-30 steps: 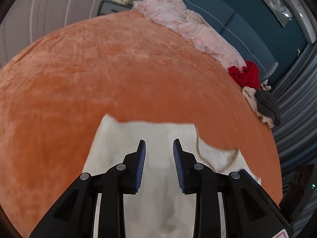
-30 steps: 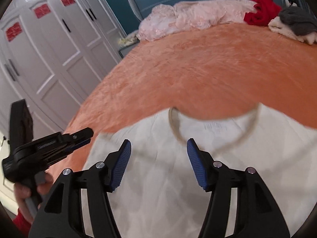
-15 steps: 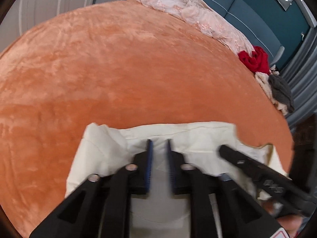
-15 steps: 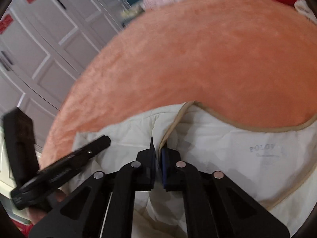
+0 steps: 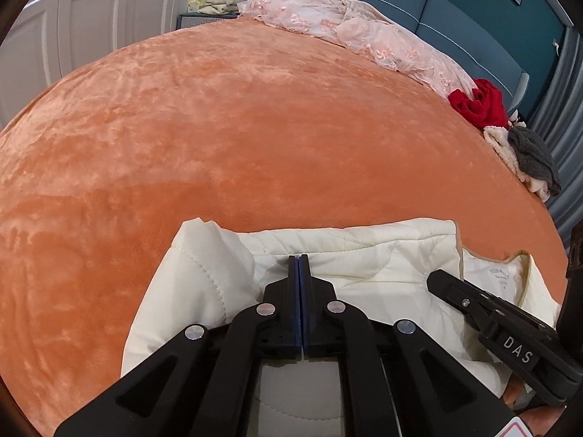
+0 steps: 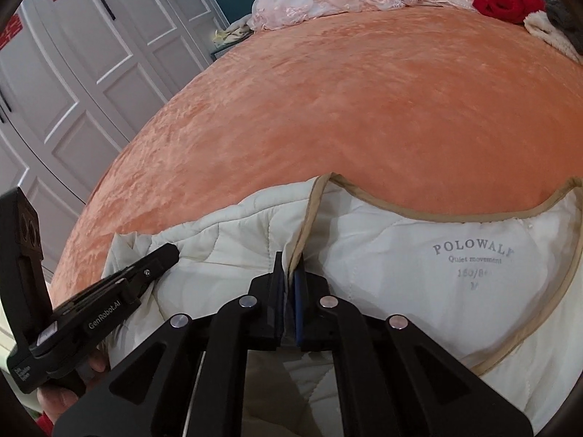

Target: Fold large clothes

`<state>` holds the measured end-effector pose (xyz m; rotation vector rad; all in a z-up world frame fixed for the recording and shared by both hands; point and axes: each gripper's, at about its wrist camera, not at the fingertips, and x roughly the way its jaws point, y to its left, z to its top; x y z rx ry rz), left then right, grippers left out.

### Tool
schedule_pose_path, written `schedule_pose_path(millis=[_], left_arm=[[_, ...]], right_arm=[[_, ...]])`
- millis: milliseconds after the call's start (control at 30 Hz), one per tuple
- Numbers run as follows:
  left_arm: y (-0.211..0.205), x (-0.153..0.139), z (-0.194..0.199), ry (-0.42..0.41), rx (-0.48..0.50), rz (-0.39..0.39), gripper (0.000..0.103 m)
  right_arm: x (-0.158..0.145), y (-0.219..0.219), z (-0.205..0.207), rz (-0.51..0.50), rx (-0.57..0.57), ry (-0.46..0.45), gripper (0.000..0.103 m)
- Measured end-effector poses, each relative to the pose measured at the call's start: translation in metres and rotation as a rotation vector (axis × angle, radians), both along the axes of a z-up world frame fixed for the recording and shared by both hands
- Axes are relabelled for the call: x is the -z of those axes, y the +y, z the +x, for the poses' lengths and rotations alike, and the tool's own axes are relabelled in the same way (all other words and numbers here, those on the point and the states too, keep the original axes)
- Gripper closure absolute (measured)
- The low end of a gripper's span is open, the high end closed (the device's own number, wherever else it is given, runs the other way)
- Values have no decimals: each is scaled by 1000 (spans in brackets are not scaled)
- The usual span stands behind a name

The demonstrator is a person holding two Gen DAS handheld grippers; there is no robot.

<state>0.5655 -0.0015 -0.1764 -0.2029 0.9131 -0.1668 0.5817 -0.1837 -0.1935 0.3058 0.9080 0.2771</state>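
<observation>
- At the near edge of the bed [image 5: 255,127], the left claw [image 5: 298,260] is clamped on the shoulder seam of the cream quilted jacket [image 5: 382,266], its blue pads pressed together over the fabric.
- Just to the right, the right claw [image 6: 288,267] pinches the tan-trimmed collar edge [image 6: 309,218], a ridge of cloth caught between its pads.
- Each bite looks shallow, near the tips; a quick lift could let the slick quilting slide out, likely on one side first, skewing the fold.
- Only the top layer may be held, so the back could lag and bunch.
- The plush orange cover may drag on the jacket.
- A second ago both claws stood open above the jacket; they have since dropped and closed.
- The collar, flat then, is now puckered at the pinch.
</observation>
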Motion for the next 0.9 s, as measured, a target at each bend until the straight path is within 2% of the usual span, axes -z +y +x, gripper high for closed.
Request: schedule_pose_path(millis=[100, 133, 200, 267, 333, 400, 467, 500, 533, 567, 600, 700, 833, 900], left_arm=[[-4, -1, 1, 3, -2, 31, 97], [-5, -2, 2, 6, -2, 43, 97], [-7, -8, 3, 15, -6, 63, 97], [-7, -22, -3, 6, -21, 69, 97], [-9, -38, -11, -19, -4, 22, 97], [-25, -60, -19, -37, 54, -47, 97], [-53, -77, -21, -49, 126, -83, 93], [-72, -82, -20, -43, 175, -105, 77], [-90, -85, -19, -28, 221, -128, 51], [-114, -86, -18, -11, 268, -151, 44], [-132, -86, -18, -4, 296, -164, 40], [-190, -72, -11, 62, 388, -176, 38], [-239, -37, 3, 195, 428, -173, 38], [-251, -23, 6, 215, 423, -139, 40]], right_arm=[[-9, -10, -7, 8, 46, -22, 97], [-17, -16, -12, 5, 79, -39, 92], [-40, -39, -29, 17, 158, -105, 91], [-61, -71, -48, 45, 221, -141, 81], [-80, -116, -72, 51, 293, -169, 76], [-88, -158, -91, 29, 360, -170, 68], [-86, -190, -101, 17, 411, -149, 66], [-81, -209, -105, 15, 442, -117, 66], [-75, -223, -108, 25, 459, -87, 66], [-65, -239, -110, 57, 470, -43, 66], [-60, -246, -110, 76, 474, -23, 66], [-42, -265, -115, 115, 476, 16, 68], [-27, -260, -115, 115, 436, 29, 68], [-21, -256, -114, 103, 423, 29, 68]])
